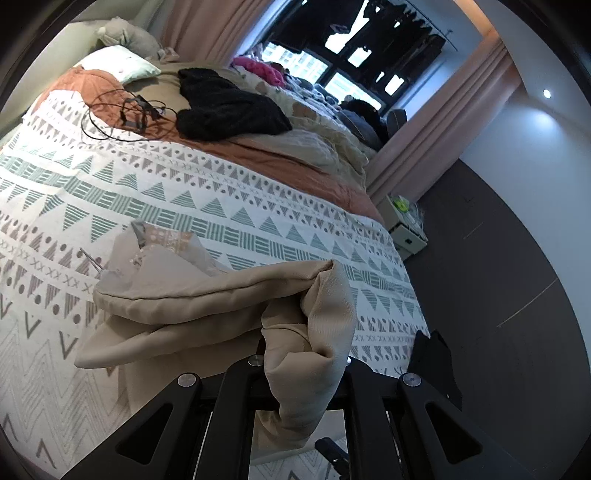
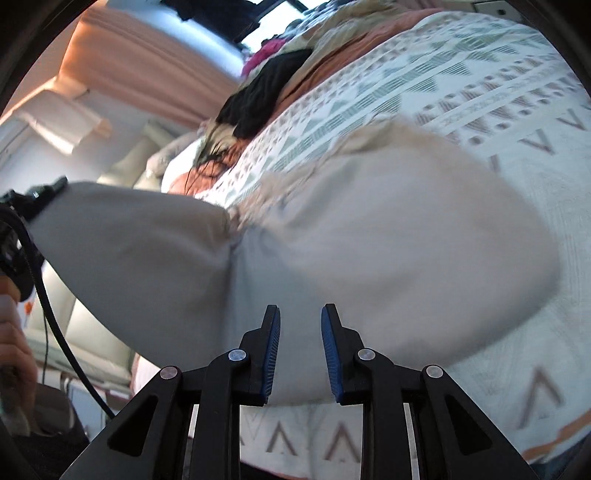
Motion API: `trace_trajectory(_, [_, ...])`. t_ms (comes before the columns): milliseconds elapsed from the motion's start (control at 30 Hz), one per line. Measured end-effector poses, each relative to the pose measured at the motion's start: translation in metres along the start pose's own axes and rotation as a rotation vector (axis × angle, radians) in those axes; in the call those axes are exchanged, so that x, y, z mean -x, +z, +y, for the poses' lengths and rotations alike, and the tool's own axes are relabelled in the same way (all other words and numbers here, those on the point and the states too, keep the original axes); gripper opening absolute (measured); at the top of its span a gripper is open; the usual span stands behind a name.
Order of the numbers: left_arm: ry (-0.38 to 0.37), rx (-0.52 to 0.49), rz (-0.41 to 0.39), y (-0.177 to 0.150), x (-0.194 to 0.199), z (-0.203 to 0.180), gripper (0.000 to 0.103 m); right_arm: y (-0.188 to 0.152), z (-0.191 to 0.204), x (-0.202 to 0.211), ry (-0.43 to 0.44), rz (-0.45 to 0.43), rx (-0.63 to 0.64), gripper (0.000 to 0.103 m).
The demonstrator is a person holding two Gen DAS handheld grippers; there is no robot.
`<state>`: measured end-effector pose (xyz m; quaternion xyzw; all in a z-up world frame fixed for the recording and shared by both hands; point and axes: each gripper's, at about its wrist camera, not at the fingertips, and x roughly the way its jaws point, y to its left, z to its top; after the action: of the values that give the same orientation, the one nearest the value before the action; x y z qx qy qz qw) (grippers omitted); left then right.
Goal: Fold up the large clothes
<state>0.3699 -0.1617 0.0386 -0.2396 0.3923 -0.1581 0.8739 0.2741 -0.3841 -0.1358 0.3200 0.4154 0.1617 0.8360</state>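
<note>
- Fingers of the left gripper (image 1: 306, 373): closed on a bunched fold of the beige garment (image 1: 207, 299), which is draped over and between them.
- Fingers of the right gripper (image 2: 300, 350): parted, blue pads (image 2: 271, 354) bare; nothing is seen gripped between them, though the garment hangs just beyond the tips.
- Beige garment: partly lifted at the held end, the rest laid in loose, uneven layers on the patterned bedspread (image 1: 221, 206); a printed lining is exposed at its far edge.
- Progress, as judged: a first doubling appears made, but the edges are not aligned and no flat, compact shape has been reached; squaring and further folds remain.
- Black garment (image 1: 229, 107): lying unfolded farther up the bed, beside a tangle of black cable (image 1: 122, 114); judged untouched.
- White pillow (image 1: 118, 62), pink curtains (image 1: 218, 26) and window (image 1: 347, 70): recorded at the far end.
</note>
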Motion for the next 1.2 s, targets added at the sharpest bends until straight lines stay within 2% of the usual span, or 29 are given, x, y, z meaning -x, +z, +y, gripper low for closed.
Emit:
trace_trajectory(233, [-0.016,-0.059,0.115,-0.033,-0.062,-0.04,0.006,0.011,-0.059,0.061,-0.066,-0.092,-0.093,0.025])
trace_trajectory(533, [-0.025,-0.099,0.252,-0.082,-0.123,-0.069,0.007,0.004,-0.113,0.103,-0.136,-0.112,-0.17,0.025])
trace_trajectory(600, [-0.036,-0.121,0.293,-0.09,-0.135,-0.074,0.015,0.001,-0.122,0.108,-0.15,-0.114,-0.187,0.025])
trace_trajectory(667, [-0.062,-0.134,0.352,-0.099,-0.145,-0.074,0.034,0.001,-0.128,0.111,-0.16,-0.11,-0.201,0.025])
trace_trajectory(700, [-0.081,-0.136,0.378,-0.103,-0.148,-0.072,0.038,0.0,-0.13,0.111,-0.164,-0.106,-0.205,0.025])
trace_trajectory(733, [-0.106,-0.134,0.405,-0.106,-0.15,-0.069,0.047,0.001,-0.131,0.11,-0.166,-0.101,-0.207,0.025])
trace_trajectory(767, [-0.128,-0.127,0.43,-0.109,-0.15,-0.064,0.05,0.002,-0.132,0.108,-0.167,-0.095,-0.209,0.031])
trace_trajectory(800, [-0.143,-0.121,0.436,-0.11,-0.147,-0.06,0.05,0.002,-0.131,0.107,-0.168,-0.091,-0.21,0.041])
trace_trajectory(867, [-0.15,-0.125,0.415,-0.111,-0.134,-0.053,0.056,0.004,-0.128,0.104,-0.165,-0.089,-0.2,0.051])
trace_trajectory(967, [-0.12,-0.129,0.34,-0.108,-0.106,-0.034,0.065,0.007,-0.118,0.096,-0.151,-0.071,-0.169,0.053])
trace_trajectory(1033, [-0.093,-0.115,0.3,-0.102,-0.091,-0.016,0.067,0.009,-0.112,0.089,-0.14,-0.055,-0.146,0.054])
trace_trajectory(1100, [-0.055,-0.094,0.273,-0.097,-0.08,0.002,0.067,0.011,-0.104,0.082,-0.134,-0.044,-0.12,0.063])
trace_trajectory(1200, [0.007,-0.054,0.246,-0.091,-0.067,0.031,0.067,0.017,-0.094,0.073,-0.138,-0.034,-0.08,0.067])
